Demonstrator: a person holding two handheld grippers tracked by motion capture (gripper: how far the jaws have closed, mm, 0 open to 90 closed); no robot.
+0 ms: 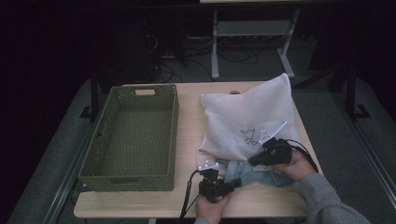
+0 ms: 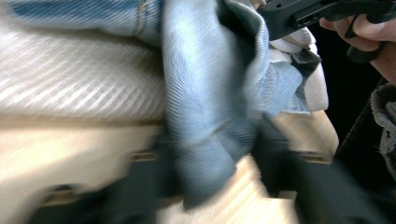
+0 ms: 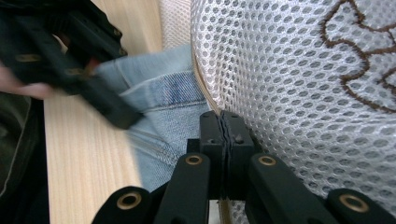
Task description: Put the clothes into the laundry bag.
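High view looks down from above; both gripper views crowd the jeans (image 1: 254, 173).

A green woven basket (image 1: 130, 138) stood on the left part of the wooden desk (image 1: 188, 128), its long side running away from the near edge. It held nothing, and a pale label (too small to read) sat on its far wall. Beyond the basket, past the desk's far edge, a grey metal frame (image 1: 252, 32) stood on the dark floor among loose cables (image 1: 236, 55).
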